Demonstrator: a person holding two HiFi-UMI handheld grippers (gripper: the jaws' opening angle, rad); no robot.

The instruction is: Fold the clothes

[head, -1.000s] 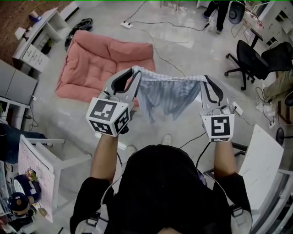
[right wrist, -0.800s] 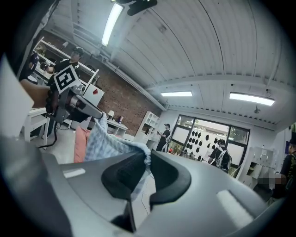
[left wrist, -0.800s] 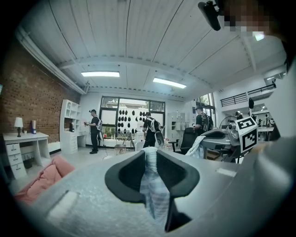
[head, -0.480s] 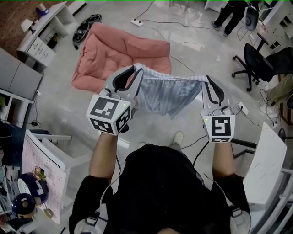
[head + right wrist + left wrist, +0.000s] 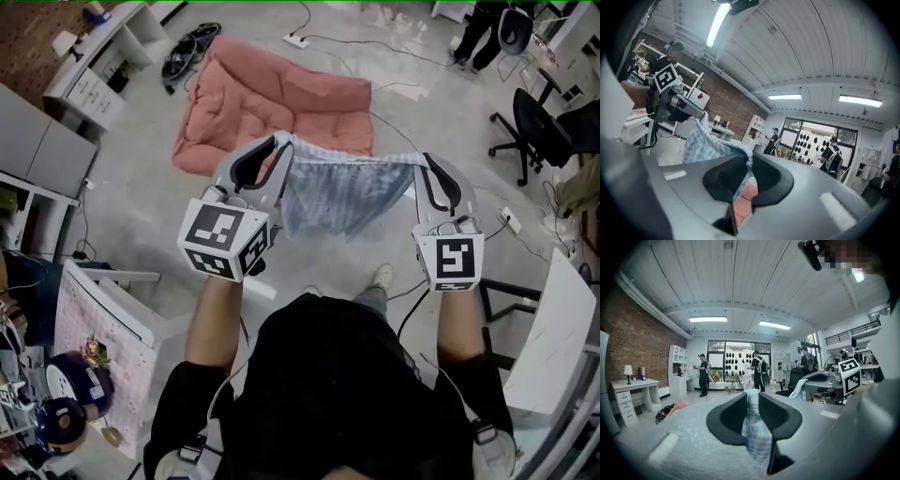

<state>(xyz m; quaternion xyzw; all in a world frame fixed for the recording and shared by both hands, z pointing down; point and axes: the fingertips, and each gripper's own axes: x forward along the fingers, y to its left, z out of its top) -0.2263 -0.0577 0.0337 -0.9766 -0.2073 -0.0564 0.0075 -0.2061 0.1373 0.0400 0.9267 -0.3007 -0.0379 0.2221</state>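
Garment: a pale blue striped cloth (image 5: pixel 349 195) hangs in the air between the two grippers. In the head view it is just on the person's side of the pink cushion (image 5: pixel 272 98) on the floor, and its upper edge overlaps the cushion's near edge.
Left gripper (image 5: pixel 280 142): jaws pressed together on the cloth's left top corner; a bunch of striped fabric stands between the pads.
Right gripper (image 5: pixel 424 159): jaws pinched on the right top corner, fabric gathered at the tips.
Long axis: the stretched top hem runs from gripper to gripper, side to side across the person and roughly along the cushion's near edge.
Which way it points: the body drops from the hem toward the floor, sagging deeper on the left gripper's side.
Nearer hand: each holds one end, so neither is nearer the cloth; the left gripper is closer to the cushion.
Stage, as a judgement: spread out, no fold made yet.
Coming move, as a judgement: carry both ends evenly toward the cushion, hem kept taut.
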